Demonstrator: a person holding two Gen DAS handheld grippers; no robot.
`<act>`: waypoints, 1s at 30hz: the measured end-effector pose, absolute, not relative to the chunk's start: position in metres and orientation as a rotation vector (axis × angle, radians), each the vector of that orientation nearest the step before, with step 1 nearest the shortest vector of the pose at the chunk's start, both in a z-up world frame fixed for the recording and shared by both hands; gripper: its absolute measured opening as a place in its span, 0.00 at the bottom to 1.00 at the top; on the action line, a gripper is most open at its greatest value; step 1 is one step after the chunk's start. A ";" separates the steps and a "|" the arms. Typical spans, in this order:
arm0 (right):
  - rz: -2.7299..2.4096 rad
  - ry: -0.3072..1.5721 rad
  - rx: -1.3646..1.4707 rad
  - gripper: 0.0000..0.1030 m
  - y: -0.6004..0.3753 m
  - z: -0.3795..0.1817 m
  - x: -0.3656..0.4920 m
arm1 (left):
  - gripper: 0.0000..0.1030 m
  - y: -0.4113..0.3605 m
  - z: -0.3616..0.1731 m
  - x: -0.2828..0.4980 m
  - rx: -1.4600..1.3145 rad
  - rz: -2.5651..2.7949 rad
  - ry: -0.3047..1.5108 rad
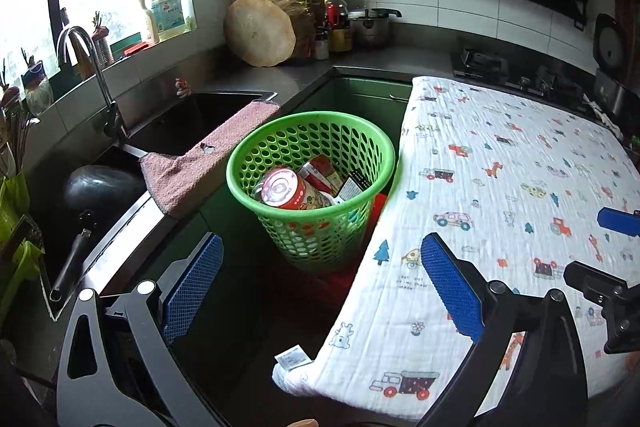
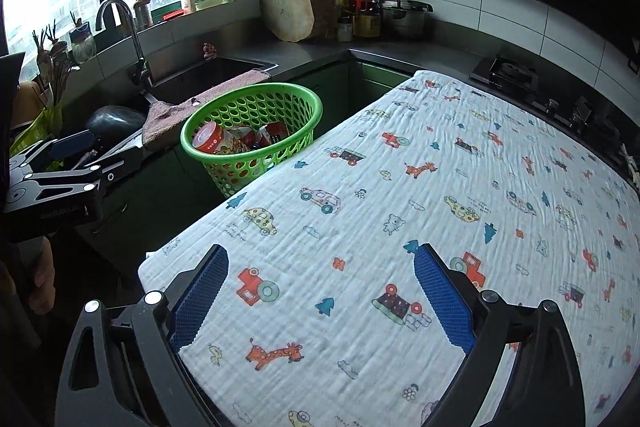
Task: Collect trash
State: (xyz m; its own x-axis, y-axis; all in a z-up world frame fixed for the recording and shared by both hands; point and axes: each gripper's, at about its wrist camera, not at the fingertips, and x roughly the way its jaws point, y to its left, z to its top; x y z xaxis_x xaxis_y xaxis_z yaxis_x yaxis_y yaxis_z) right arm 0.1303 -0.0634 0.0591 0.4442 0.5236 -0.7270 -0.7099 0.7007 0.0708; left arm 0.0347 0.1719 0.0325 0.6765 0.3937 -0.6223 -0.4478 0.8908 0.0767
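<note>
A green perforated basket [image 1: 312, 147] [image 2: 256, 99] stands on something red beside the cloth-covered table. Inside it lie a red can [image 1: 288, 189] [image 2: 214, 141], red cartons [image 1: 320, 171] and a small black item [image 1: 354, 183]. My left gripper [image 1: 320, 275] is open and empty, hovering just short of the basket, over the gap between counter and table. The right gripper [image 2: 322, 287] is also open wide, above the printed cloth [image 2: 400, 207], with nothing between its blue pads [image 2: 440, 295]. The left gripper [image 2: 60, 163] shows at the left edge of the right wrist view, and the right gripper [image 1: 600, 247] at the right edge of the left wrist view.
A sink [image 1: 208, 115] with a curved faucet [image 1: 80, 43], a pink towel [image 1: 212, 155] over its edge and a dark pan [image 1: 100, 191] lie left. A round chopping block [image 1: 260, 31], bottles and a pot [image 1: 370, 25] stand at the back. The stove [image 1: 500, 67] is behind the table. A hand [image 2: 40, 279] holds the left gripper's handle.
</note>
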 end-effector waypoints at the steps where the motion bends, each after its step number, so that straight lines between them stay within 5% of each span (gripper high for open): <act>1: 0.775 0.801 -0.252 0.88 -0.066 0.059 0.129 | 0.95 0.171 0.032 0.033 -0.086 0.474 0.679; 30: 0.776 0.816 -0.199 0.89 -0.072 0.055 0.128 | 0.95 0.164 0.024 0.017 -0.070 0.474 0.691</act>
State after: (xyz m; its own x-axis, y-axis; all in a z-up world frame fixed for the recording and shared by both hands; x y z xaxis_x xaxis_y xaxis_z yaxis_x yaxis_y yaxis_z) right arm 0.1276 -0.0722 0.0553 0.4318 0.5446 -0.7190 -0.6904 0.7125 0.1250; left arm 0.0165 0.1642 0.0242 0.6687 0.3976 -0.6282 -0.4430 0.8917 0.0928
